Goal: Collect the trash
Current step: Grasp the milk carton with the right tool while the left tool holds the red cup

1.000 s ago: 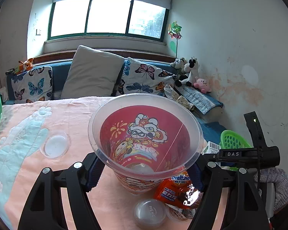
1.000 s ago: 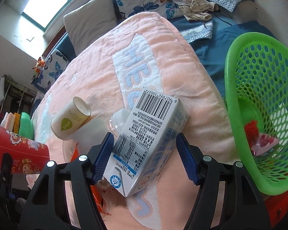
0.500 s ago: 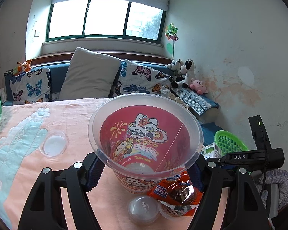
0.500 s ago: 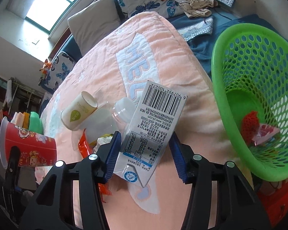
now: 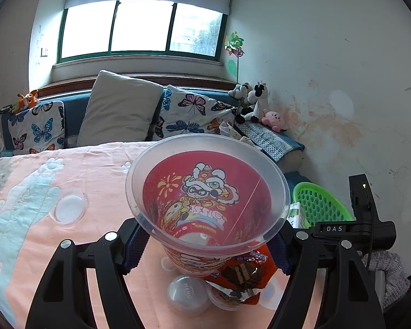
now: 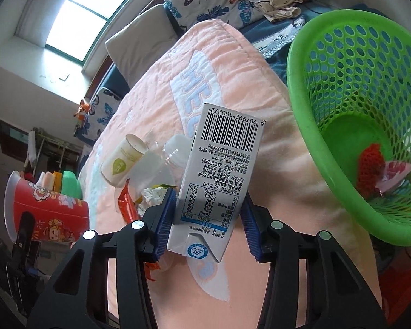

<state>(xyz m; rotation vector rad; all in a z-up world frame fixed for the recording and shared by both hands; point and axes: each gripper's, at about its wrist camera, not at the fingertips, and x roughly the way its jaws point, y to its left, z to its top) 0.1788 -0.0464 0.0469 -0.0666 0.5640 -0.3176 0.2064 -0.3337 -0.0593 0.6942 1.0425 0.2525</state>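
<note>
The right tool (image 6: 208,224) is closing its blue pads on a white milk carton (image 6: 219,181), which is standing lifted between them with its barcode end pointing away; the left pad is touching the carton's side, and the right pad is sitting so near that I cannot tell whether it is touching. The left tool (image 5: 205,249) is pinching a red printed cup (image 5: 205,205) near its base, its clear rim opening toward the camera, so both tools are carrying trash above the bed (image 5: 68,170). Taking the carton as the landmark, crumpled white paper (image 6: 153,194) and an orange wrapper (image 6: 127,205) are lying just to its left on the pink quilt, with a small cream pot (image 6: 123,161) on its side and a clear plastic lid (image 6: 178,150) a little farther left and beyond. To the carton's right, off the bed's edge, a green basket (image 6: 356,54) is tilting its mouth toward the camera, with a red mesh piece (image 6: 370,164) and a pink wrapper (image 6: 394,172) lying inside. Under the cup, a round clear lid (image 5: 187,292) and an orange snack wrapper (image 5: 243,271) are resting on the quilt. Beyond the carton, pillows are leaning at the bed's head under a window (image 5: 142,30).
</note>
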